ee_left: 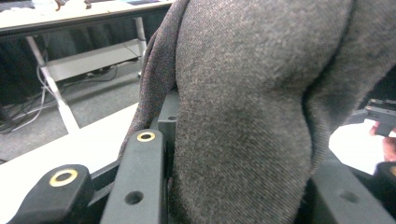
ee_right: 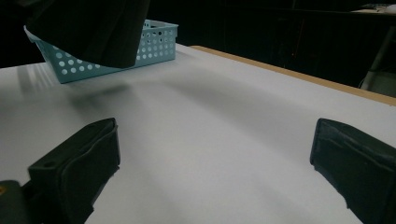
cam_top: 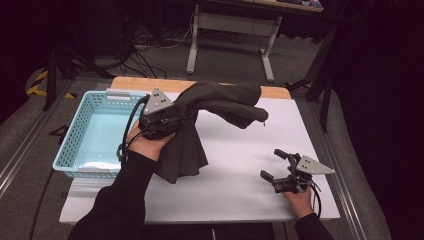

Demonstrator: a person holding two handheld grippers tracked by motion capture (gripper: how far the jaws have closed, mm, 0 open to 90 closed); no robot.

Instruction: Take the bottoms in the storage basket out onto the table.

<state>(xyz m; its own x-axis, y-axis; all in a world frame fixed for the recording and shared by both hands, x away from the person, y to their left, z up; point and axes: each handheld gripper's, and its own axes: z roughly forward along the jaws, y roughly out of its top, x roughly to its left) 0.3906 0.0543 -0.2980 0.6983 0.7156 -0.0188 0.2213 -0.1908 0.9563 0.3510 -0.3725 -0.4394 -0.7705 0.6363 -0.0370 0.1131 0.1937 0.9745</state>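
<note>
The left gripper (cam_top: 167, 120) is clamped on a dark grey cloth (cam_top: 215, 107) just beside the blue basket (cam_top: 75, 145), and the folds hide its jaws. Well away from the basket, the right gripper (cam_top: 275, 164) rests with jaws apart and nothing between them.

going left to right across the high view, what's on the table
light blue basket → left tongs shut on the dark grey cloth → bare white tabletop → right tongs, open and empty

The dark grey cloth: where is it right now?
In the high view the dark grey cloth hangs clamped in the left gripper, lifted above the white table just right of the blue basket.
</note>
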